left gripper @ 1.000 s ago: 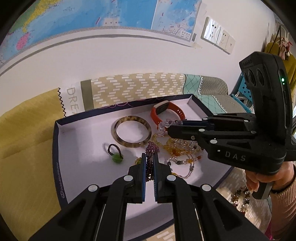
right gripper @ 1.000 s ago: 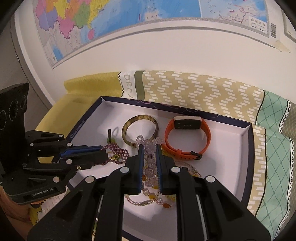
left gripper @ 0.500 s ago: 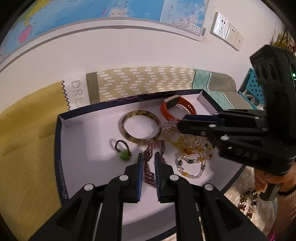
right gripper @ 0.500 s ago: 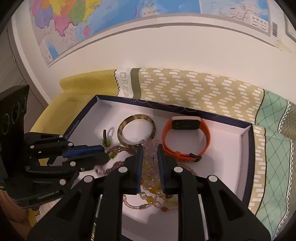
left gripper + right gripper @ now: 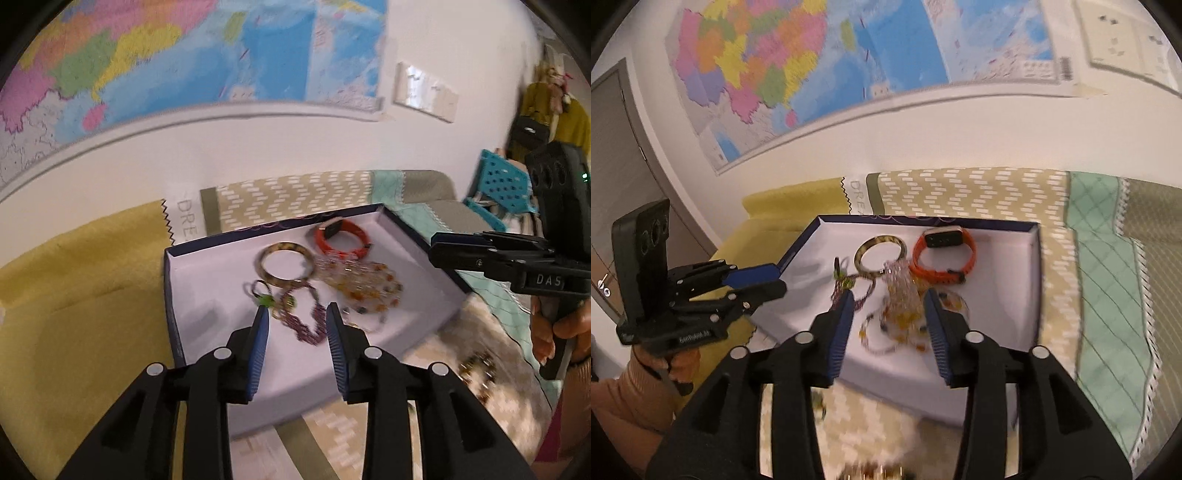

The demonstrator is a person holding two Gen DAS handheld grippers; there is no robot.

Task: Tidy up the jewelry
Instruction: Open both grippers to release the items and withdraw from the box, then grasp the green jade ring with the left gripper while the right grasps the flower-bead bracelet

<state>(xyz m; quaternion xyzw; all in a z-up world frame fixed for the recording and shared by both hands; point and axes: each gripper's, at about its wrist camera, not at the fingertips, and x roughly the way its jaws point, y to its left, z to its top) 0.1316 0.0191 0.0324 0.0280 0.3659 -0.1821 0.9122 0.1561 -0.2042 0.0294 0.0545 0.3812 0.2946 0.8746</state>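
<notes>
Motion blur smears beaded necklaces (image 5: pixel 360 286) inside box (image 5: pixel 417 258).

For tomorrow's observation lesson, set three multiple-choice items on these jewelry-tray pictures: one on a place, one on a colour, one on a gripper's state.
1. Where does the tortoiseshell bangle lie?
A. inside the box
B. on the yellow cloth
C. between the left gripper's fingers

2. What colour is the watch band?
A. blue
B. orange
C. white

3. How does the left gripper stand?
A. shut on the purple bead strand
B. shut on nothing
C. open

Answers:
1. A: the bangle rests on the white floor within the box's dark walls.
2. B: the strap shows orange in both views.
3. C: its blue pads stand apart, with the purple bead strand lying loose in the box.
</notes>
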